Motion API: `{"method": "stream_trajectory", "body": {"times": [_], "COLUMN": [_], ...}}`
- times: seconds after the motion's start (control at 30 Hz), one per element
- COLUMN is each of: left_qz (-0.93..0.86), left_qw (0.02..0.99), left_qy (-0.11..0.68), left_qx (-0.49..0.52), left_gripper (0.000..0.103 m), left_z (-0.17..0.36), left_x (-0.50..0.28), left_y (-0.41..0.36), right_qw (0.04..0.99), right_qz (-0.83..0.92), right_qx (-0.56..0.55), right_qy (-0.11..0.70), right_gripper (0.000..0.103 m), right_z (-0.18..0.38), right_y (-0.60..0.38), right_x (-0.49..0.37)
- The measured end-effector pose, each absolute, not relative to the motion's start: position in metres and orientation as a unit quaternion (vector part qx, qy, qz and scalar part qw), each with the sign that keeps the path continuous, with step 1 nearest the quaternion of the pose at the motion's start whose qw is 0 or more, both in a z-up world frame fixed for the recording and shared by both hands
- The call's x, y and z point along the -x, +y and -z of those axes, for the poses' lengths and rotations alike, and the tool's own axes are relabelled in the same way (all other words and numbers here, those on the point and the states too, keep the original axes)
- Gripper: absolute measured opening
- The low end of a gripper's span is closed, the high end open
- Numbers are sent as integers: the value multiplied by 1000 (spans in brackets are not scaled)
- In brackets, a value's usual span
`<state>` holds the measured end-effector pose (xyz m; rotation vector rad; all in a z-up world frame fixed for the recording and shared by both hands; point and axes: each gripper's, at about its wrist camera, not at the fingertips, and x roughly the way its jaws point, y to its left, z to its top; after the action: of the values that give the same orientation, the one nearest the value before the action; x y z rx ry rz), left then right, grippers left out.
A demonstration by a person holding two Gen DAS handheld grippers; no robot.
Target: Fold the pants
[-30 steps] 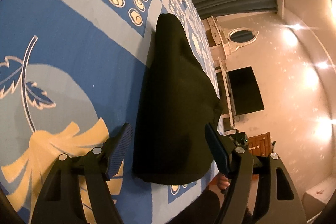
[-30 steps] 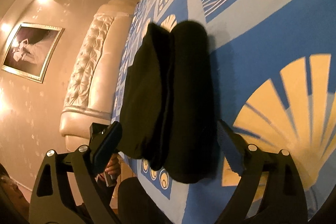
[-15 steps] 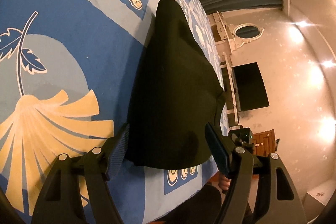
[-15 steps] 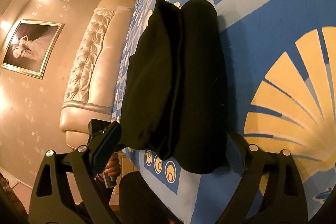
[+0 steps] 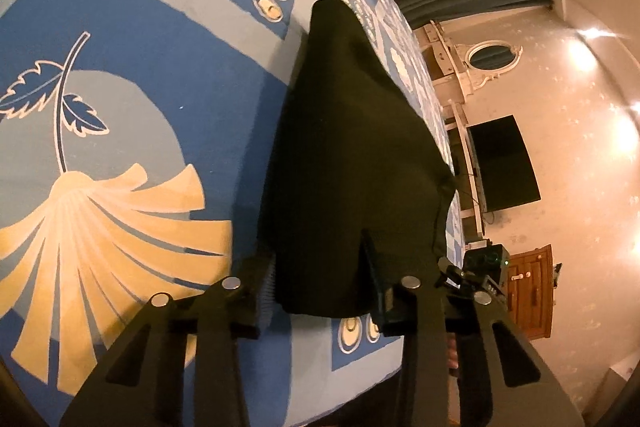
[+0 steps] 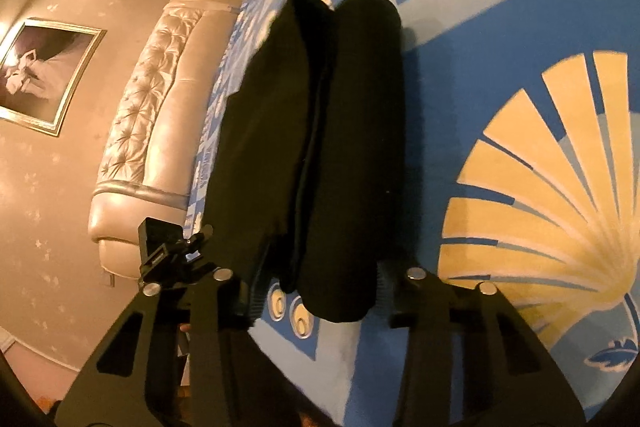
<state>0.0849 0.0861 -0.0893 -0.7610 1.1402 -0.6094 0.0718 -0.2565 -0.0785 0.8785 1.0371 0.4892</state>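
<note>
The black pants point(image 5: 352, 155) lie folded into a long narrow bundle on the blue patterned bedspread point(image 5: 140, 67). In the left wrist view my left gripper point(image 5: 320, 283) straddles the bundle's near end, one finger on each side pressing into the cloth. In the right wrist view the pants point(image 6: 320, 147) show stacked layers with a rolled edge on the right. My right gripper point(image 6: 316, 287) straddles their near end the same way, fingers closed in against the fabric.
The bed edge runs close along the pants on the side away from the pattern. A tufted cream headboard point(image 6: 152, 131) stands beyond the bed. A dark TV point(image 5: 504, 163) and a wooden cabinet point(image 5: 528, 291) stand by the wall.
Both grippers have moved forward over the pants' near end, and their jaws have narrowed from wide open until they press on the fabric.
</note>
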Motion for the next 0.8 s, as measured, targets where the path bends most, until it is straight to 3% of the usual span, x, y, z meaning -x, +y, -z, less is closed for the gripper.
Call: {"method": "stream_trajectory", "body": {"times": [0.13, 0.8], "left_qz": [277, 263], "left_qw": [728, 729], "left_qy": [512, 509], "left_qx": [363, 375], "left_gripper": [35, 35], "left_z": [83, 85], "left_x": [-80, -62], "left_y": [88, 85], "right_qw": [754, 744], "right_qz": [-235, -226], "right_qx": [-396, -397], "right_qy": [469, 488], "right_gripper": [36, 35], "right_z": [67, 82], "right_y": [-258, -269], "right_x": [-68, -71]}}
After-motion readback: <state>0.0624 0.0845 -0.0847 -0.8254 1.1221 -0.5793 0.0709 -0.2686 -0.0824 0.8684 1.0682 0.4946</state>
